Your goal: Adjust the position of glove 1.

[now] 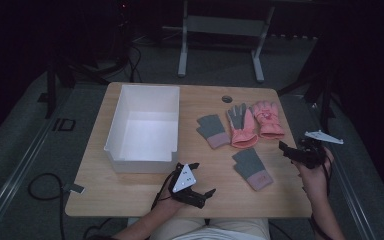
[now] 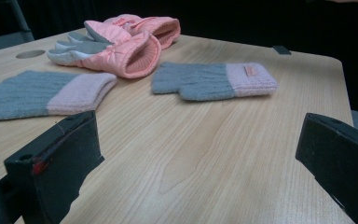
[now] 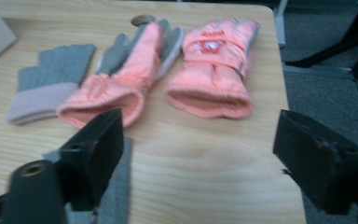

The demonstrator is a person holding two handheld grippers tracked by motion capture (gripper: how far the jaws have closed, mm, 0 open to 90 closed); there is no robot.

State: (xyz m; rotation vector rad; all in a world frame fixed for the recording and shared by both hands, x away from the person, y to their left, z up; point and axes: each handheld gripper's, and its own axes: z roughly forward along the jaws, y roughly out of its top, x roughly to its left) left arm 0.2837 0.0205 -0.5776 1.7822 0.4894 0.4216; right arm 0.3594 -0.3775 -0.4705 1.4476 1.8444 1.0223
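The near grey glove lies at nine o'clock of the empty, wide-open right gripper, cuff toward five; the left gripper, also open, is comparably near.

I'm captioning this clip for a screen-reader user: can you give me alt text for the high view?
Four gloves lie on a wooden table: two grey knit gloves and two pink padded gloves, right of an empty white bin. A person's hands hold the left claw near the front edge and the right claw at the right edge, both open and holding nothing.
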